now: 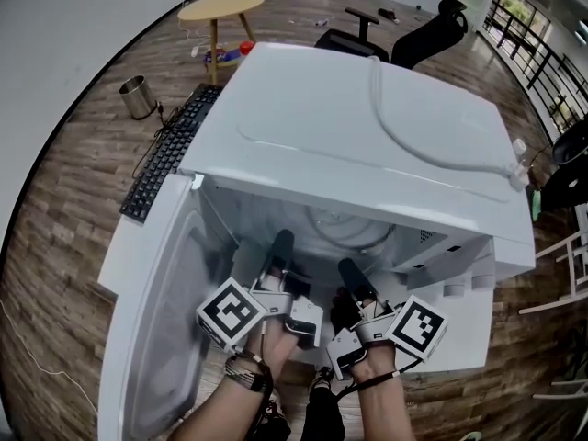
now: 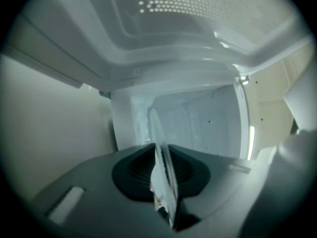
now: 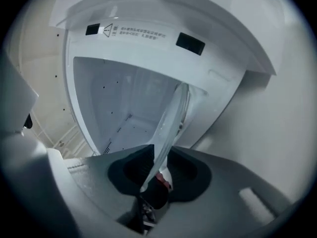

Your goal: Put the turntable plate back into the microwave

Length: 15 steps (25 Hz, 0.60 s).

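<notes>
**While the left claw [image 1: 280,244] pinches the turntable plate [image 2: 161,150], the right claw [image 1: 351,272] stands spread**

Though both reach into the open microwave [image 1: 367,108] at the middle of the head view, I see only the left claw pressed shut on the glass rim. At the right claw the rim runs through the spread opening with a gap beside it. Both claw views show the plate edge-on before the microwave's white inside.

I count: one microwave [image 1: 367,127], one turntable plate [image 2: 161,167]. Two grippers in my hands – left gripper [image 1: 280,246], right gripper [image 1: 354,278]. Two marker cubes [image 1: 230,312] [image 1: 419,327]. Behind – one keyboard [image 1: 170,150], one metal bin [image 1: 138,96], one round table [image 1: 220,7], two office chairs [image 1: 354,39] [image 1: 432,30].
</notes>
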### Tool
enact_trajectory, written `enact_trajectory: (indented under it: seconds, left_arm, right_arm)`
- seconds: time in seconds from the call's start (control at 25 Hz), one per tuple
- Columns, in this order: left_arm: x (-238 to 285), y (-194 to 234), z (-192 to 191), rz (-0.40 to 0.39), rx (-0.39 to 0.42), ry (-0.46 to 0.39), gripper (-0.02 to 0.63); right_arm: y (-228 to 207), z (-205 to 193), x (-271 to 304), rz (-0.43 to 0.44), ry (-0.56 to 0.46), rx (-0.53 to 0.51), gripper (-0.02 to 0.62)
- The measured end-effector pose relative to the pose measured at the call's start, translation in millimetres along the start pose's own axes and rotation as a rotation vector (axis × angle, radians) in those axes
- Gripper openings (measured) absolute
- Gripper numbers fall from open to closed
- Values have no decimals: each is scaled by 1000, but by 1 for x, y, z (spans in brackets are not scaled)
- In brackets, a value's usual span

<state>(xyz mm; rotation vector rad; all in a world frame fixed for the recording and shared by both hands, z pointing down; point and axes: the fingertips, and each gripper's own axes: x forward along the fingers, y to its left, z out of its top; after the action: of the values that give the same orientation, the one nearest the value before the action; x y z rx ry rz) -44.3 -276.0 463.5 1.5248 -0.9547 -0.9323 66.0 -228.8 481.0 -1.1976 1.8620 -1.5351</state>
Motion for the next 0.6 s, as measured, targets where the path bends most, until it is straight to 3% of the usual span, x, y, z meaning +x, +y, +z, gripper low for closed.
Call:
enact_trajectory:
  seconds: [0.16,0.32,0.6]
  left_arm:
    - [-1,-4,-4,-7,51,49,74]
    - [-17,14,-8,88,115,82,84]
    - [-35,15,-27,101,168,148,101]
  right_arm:
    - [-1,7,3,40,-42,89,67]
    - [0,9,3,36,-45,59,61]
    - [-7,11,3,14,-51,49,52]
